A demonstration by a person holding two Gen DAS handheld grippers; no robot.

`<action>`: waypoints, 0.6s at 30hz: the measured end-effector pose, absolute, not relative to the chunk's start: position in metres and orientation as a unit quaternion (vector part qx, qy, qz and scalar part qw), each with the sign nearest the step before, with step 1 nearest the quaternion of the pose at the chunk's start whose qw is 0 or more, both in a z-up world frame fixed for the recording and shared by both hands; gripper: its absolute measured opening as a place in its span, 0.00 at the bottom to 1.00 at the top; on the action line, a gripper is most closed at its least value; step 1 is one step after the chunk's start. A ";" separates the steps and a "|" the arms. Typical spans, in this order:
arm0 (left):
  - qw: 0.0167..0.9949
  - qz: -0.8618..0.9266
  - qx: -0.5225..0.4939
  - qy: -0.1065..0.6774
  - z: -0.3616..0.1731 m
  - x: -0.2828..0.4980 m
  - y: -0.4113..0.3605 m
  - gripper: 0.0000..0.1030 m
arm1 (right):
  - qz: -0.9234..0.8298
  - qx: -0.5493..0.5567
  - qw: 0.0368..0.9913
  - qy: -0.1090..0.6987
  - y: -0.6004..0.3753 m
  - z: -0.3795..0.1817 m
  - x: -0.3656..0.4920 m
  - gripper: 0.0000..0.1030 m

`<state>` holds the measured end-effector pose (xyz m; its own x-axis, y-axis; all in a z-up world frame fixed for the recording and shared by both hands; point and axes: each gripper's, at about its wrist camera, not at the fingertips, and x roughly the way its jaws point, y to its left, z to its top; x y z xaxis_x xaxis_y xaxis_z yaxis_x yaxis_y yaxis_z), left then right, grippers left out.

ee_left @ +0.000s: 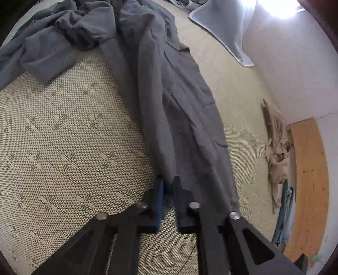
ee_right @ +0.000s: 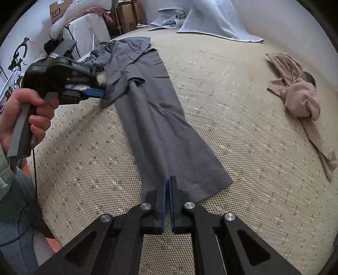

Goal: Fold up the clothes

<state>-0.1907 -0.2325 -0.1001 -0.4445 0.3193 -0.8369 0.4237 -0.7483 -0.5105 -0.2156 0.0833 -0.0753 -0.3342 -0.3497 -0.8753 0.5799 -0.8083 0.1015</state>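
Note:
A long pair of grey trousers (ee_right: 156,118) lies stretched along the woven mat (ee_right: 243,152), its far end bunched into folds. My right gripper (ee_right: 168,179) is shut on the near hem, with cloth pinched between the blue pads. My left gripper (ee_right: 102,93), held by a hand (ee_right: 31,118), is shut on a folded edge of the same trousers further up on the left. In the left wrist view the grey trousers (ee_left: 179,105) run away from the left gripper (ee_left: 168,184), with cloth caught between its fingers.
A crumpled beige garment (ee_right: 300,95) lies on the mat to the right. A pale blue blanket (ee_right: 213,21) hangs at the far end, beside cardboard boxes (ee_right: 126,14). A wooden board (ee_left: 308,179) and a denim piece (ee_left: 285,215) sit by the wall.

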 end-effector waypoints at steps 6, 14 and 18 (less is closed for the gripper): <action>-0.073 -0.819 0.469 0.323 -0.039 -0.188 -0.190 0.01 | -0.815 0.502 0.264 0.116 0.091 -0.083 -0.219 0.01; -0.259 -0.830 0.433 0.240 0.017 -0.157 -0.072 0.01 | -0.836 0.506 0.205 0.053 0.150 -0.077 -0.225 0.01; -0.339 -0.814 0.434 0.184 0.028 -0.120 -0.010 0.00 | -0.848 0.495 0.187 0.018 0.185 -0.051 -0.226 0.01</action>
